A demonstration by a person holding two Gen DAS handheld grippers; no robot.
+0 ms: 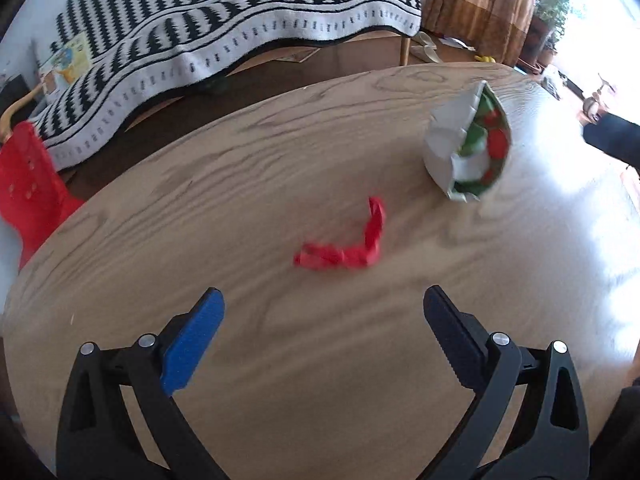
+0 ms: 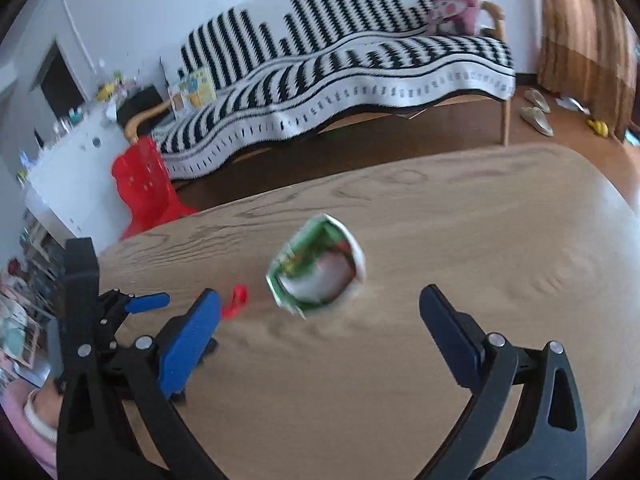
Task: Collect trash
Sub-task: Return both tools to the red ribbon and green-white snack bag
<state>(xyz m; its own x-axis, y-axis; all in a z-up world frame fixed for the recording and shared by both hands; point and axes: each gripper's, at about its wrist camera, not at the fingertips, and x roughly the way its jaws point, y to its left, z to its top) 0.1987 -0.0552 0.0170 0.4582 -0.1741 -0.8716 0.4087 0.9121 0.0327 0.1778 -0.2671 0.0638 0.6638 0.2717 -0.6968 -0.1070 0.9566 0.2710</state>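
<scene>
Crumpled green-and-white wrapper (image 2: 316, 266) on wooden table (image 2: 480, 240)

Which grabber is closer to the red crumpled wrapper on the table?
Left. The left gripper is open just short of the red wrapper, which lies ahead between its fingers. The right gripper faces the green and white packet, red wrapper off to its left.

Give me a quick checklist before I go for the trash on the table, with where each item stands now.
1. Left hand-held gripper open and empty: ok.
2. Right hand-held gripper open and empty: ok.
3. Red scrap ahead of the left hand-held gripper, nothing on it: ok.
4. Crumpled wrapper ahead of the right hand-held gripper: ok.
5. Trash bin in sight: not ok, none in either view.
6. Table free of other trash: cannot tell, part is out of view.
</scene>
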